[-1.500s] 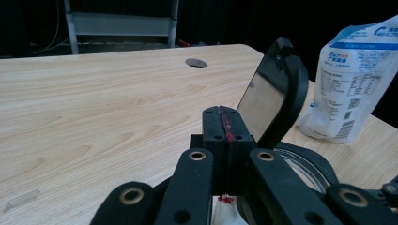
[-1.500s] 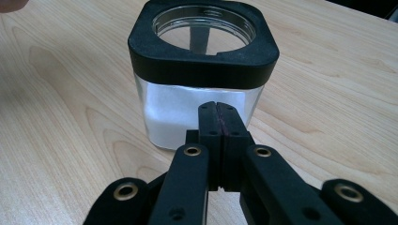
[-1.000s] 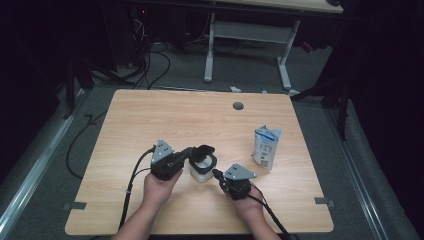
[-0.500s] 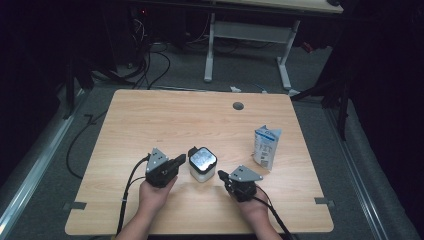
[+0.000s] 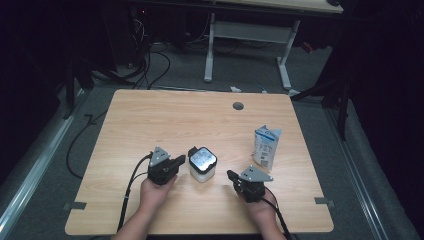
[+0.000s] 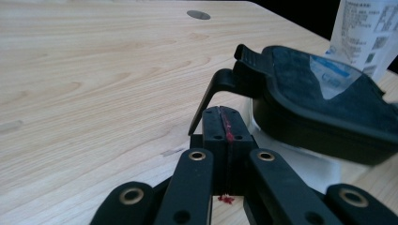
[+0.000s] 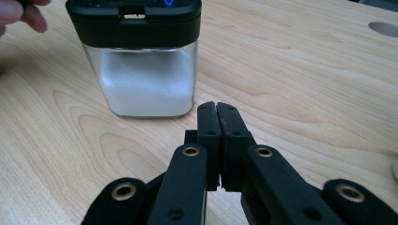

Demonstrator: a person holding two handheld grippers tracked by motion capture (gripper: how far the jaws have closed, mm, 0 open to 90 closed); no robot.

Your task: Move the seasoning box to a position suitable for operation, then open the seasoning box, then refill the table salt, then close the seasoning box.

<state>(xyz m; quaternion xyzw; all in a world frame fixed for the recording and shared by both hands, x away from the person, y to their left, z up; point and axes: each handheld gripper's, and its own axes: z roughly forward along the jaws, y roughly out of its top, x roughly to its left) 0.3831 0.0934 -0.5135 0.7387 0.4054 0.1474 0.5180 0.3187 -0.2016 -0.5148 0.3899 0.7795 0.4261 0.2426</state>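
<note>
Both tools, left and right, were clenched on nothing, flanking the lidded jar of white powder on the desk; I judged my handling still ahead

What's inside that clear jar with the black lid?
The jar holds a white, granular-looking fill, reaching most of the way up. The black lid covers the top, so its surface is hidden.

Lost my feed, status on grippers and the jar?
Left gripper shut, empty, beside jar lid. Right gripper shut, empty, short of jar. Jar upright, lid closed. Carton stands clear.
</note>
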